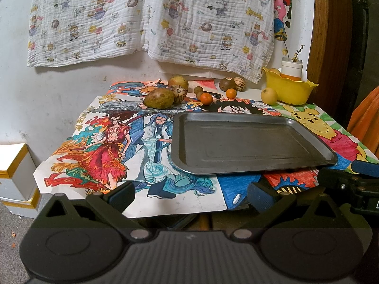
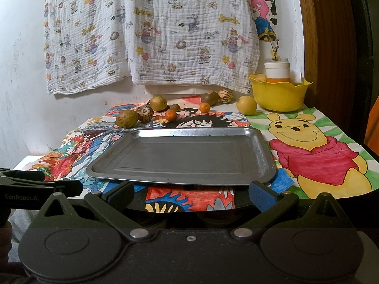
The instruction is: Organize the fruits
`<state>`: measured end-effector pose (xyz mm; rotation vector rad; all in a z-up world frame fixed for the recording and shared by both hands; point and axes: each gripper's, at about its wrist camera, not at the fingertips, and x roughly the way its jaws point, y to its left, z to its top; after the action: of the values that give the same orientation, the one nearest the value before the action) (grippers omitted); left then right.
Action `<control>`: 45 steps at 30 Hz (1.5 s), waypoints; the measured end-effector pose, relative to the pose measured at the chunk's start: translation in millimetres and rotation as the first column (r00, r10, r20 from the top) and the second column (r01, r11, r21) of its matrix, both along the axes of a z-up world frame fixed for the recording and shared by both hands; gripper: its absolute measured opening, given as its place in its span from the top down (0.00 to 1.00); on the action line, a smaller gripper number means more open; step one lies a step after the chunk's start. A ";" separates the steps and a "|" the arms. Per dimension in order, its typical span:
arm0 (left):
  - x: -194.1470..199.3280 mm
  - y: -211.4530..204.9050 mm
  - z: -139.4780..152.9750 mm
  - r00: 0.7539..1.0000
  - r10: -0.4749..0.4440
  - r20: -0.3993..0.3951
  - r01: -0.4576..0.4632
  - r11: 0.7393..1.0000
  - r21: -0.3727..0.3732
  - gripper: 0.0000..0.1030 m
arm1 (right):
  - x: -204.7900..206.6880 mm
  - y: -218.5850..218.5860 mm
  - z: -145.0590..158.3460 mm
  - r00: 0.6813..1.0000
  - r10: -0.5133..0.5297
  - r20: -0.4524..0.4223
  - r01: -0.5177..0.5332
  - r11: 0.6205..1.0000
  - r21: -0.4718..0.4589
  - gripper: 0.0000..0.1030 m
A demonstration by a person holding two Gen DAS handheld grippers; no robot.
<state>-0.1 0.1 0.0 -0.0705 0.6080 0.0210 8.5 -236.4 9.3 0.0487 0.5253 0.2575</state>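
Note:
An empty steel tray (image 1: pixel 236 127) (image 2: pixel 263 146) lies on the drawing-covered table. Behind it sit loose fruits: a brown-green mango (image 1: pixel 158 98) (image 2: pixel 126 118), a striped melon (image 1: pixel 178 92) (image 2: pixel 144 114), a pear (image 1: pixel 178 81) (image 2: pixel 158 103), two small oranges (image 1: pixel 206 98) (image 1: pixel 231 93) (image 2: pixel 170 115) (image 2: pixel 204 107), a kiwi (image 1: pixel 227 84) (image 2: pixel 209 97), a second striped melon (image 1: pixel 238 84) (image 2: pixel 225 96) and a yellow lemon (image 1: pixel 269 96) (image 2: pixel 246 105). My left gripper (image 1: pixel 190 197) and right gripper (image 2: pixel 190 195) both stand open and empty at the table's near edge, short of the tray.
A yellow bowl (image 1: pixel 290 90) (image 2: pixel 278 94) at the back right holds a white jar (image 1: pixel 291 68) (image 2: pixel 277 69) and a fruit. A patterned cloth (image 1: pixel 146 19) (image 2: pixel 151 30) hangs on the wall. A white box (image 1: pixel 14 175) stands left of the table. A wooden frame (image 2: pixel 329 47) rises at right.

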 end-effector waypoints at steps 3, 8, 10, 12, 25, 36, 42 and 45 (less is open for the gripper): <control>0.0 0.0 0.0 1.000 0.000 0.000 0.000 1.000 0.000 0.01 | 0.0 0.1 0.0 1.000 0.000 -0.001 0.000 1.000 0.001 0.00; 0.0 0.0 0.0 1.000 0.000 -0.001 0.000 1.000 0.001 0.01 | 0.1 0.0 0.1 1.000 0.000 -0.001 0.000 1.000 0.001 0.00; 0.0 0.0 0.0 1.000 0.000 -0.001 0.000 1.000 0.000 0.01 | 0.2 -0.1 0.1 1.000 -0.001 -0.002 0.001 1.000 0.002 0.00; 0.0 0.0 0.0 1.000 0.000 -0.001 0.000 1.000 0.000 0.01 | 0.2 -0.1 0.2 1.000 -0.001 -0.002 0.001 1.000 0.002 0.00; 7.7 5.2 2.5 1.000 -0.004 -0.006 0.004 1.000 -0.012 0.01 | 7.4 -2.9 1.7 1.000 -0.021 0.022 0.021 1.000 -0.011 0.00; 50.0 41.4 29.8 1.000 0.008 0.021 -0.006 0.998 -0.062 0.01 | 61.6 10.4 16.4 0.997 0.056 0.045 -0.052 0.994 -0.099 0.00; 100.4 61.8 44.3 1.000 0.027 0.010 -0.027 0.999 -0.043 0.01 | 112.0 18.8 31.8 0.994 0.105 0.010 -0.103 0.988 -0.119 0.00; 127.5 69.2 45.0 1.000 0.025 -0.011 -0.025 0.999 -0.035 0.01 | 138.7 23.2 37.1 0.992 0.123 -0.014 -0.124 0.985 -0.123 0.00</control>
<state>127.5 69.2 45.0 -0.1120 0.6185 0.0350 147.2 -213.2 46.4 -0.1034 0.5500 0.3453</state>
